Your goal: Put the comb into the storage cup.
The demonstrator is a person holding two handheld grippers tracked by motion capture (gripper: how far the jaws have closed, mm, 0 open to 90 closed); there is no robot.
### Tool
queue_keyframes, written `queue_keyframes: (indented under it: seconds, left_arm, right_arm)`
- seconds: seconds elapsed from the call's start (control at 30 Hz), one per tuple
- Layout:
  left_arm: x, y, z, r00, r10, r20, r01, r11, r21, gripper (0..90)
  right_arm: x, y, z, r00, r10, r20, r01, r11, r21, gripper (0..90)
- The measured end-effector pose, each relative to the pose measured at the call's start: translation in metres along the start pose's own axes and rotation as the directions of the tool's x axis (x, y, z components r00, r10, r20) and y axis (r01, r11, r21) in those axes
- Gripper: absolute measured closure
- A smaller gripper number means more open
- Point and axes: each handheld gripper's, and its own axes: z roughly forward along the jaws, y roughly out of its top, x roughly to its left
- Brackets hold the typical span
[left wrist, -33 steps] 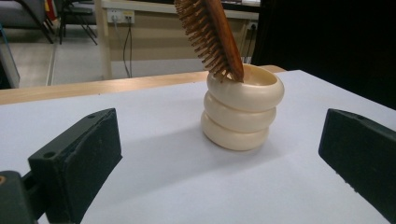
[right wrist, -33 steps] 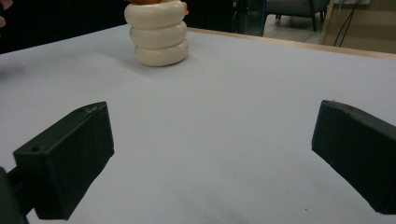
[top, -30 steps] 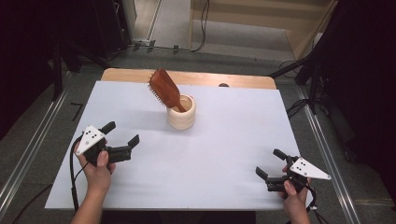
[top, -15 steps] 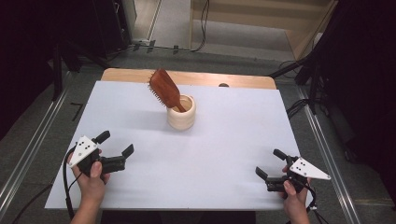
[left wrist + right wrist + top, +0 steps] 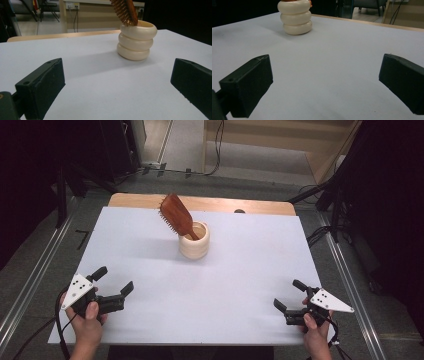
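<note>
The left gripper (image 5: pixel 115 279) is hovering wide open and empty over the white table's (image 5: pixel 240 270) near left corner; the right gripper (image 5: pixel 290 295) is doing likewise at the near right. Well beyond both, the cream ribbed cup (image 5: pixel 194 240) is standing upright, the brown hairbrush (image 5: pixel 176 215) leaning out of it. The left gripper view is catching the brush's bristles (image 5: pixel 122 11); the right gripper view is cutting the cup (image 5: pixel 295 17) off near its rim.
</note>
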Motion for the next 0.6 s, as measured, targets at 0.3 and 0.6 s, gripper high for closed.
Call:
queue_keyframes:
  seconds: [0.3, 0.6]
  left_arm:
    - [0.011, -0.009, -0.017, 0.9996, -0.005, -0.027, 0.005, 1.0, 0.006, 0.0]
    - [0.019, -0.017, -0.029, 0.9976, 0.028, -0.064, -0.026, 0.9993, 0.025, 0.0]
  right_arm:
    - [0.0, 0.0, 0.0, 1.0, 0.001, 0.004, -0.001, 1.0, 0.004, 0.0]
    - [0.0, 0.0, 0.0, 1.0, 0.004, 0.007, -0.004, 1.0, 0.006, 0.0]
